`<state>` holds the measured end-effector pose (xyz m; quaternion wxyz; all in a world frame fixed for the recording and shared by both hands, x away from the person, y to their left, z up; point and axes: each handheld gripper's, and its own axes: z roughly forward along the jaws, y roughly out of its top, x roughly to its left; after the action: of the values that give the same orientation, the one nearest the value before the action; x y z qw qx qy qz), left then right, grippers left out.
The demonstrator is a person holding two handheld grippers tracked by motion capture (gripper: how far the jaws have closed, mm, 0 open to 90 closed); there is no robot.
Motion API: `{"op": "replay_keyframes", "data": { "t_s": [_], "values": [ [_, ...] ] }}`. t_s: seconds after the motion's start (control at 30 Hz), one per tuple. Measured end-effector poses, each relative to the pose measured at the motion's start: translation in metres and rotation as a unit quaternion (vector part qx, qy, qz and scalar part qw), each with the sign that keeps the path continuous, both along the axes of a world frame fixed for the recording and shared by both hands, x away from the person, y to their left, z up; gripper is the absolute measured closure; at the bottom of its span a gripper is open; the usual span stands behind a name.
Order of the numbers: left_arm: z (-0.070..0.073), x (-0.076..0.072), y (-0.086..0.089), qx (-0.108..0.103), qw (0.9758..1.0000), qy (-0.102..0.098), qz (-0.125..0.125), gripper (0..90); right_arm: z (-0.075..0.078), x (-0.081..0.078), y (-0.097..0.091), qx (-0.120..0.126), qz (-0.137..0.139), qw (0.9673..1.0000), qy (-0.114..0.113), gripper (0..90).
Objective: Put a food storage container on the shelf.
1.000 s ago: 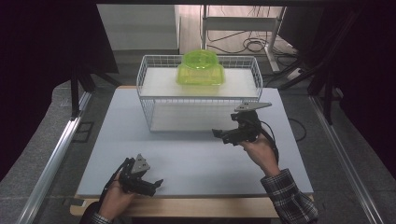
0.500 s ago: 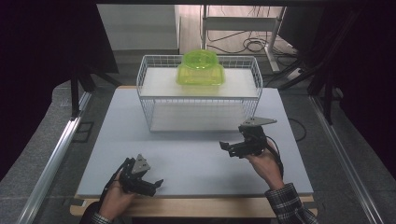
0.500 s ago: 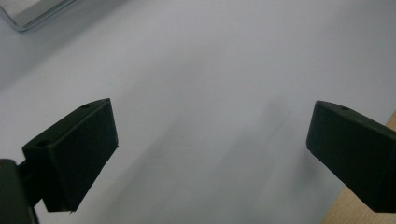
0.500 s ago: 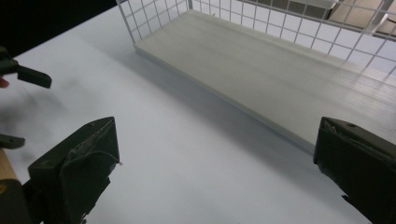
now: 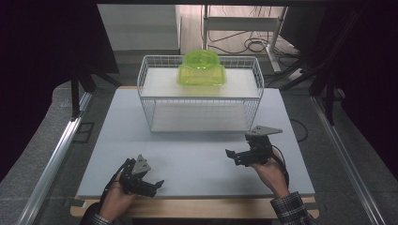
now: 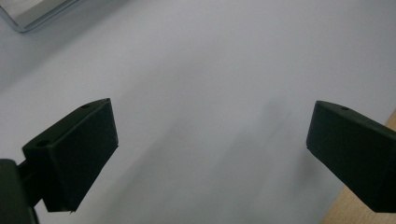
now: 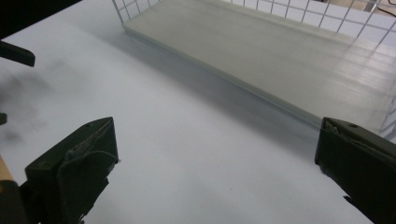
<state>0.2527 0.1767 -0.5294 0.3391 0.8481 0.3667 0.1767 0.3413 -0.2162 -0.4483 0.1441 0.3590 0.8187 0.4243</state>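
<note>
Surface: pale grey bench (image 5: 197, 154), dark room around it, cables on the floor behind.
Left tool (image 5: 149, 183): low at the near edge, jaws wide apart, nothing between them — unmoved over the last second.
Wire basket (image 5: 199, 93): at the far middle, green lidded container (image 5: 201, 69) sitting on its upper shelf, untouched.
Right tool (image 5: 238, 156): jaws apart and empty (it has drawn back from the basket toward the person).
Meaning: probably a release just finished — both tools free, well apart from the container.
</note>
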Motion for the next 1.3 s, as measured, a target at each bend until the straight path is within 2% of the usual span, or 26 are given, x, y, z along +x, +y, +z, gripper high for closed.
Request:
{"op": "replay_keyframes", "data": {
  "t_s": [0.8, 0.97, 1.3],
  "values": [
    [-0.001, 0.000, 0.001, -0.001, 1.0000, -0.004, -0.001, 1.5, -0.033, -0.017, -0.023, -0.018, -0.027, 0.9994, 0.015, 0.0],
    [-0.001, 0.000, 0.002, -0.001, 1.0000, -0.004, -0.001, 1.4, -0.043, -0.019, -0.025, -0.036, -0.030, 0.9987, 0.018, 0.0],
    [-0.003, 0.000, 0.000, 0.009, 0.9999, -0.002, -0.006, 0.8, -0.058, -0.019, -0.028, -0.052, -0.038, 0.9974, 0.032, 0.0]
  ]
}}
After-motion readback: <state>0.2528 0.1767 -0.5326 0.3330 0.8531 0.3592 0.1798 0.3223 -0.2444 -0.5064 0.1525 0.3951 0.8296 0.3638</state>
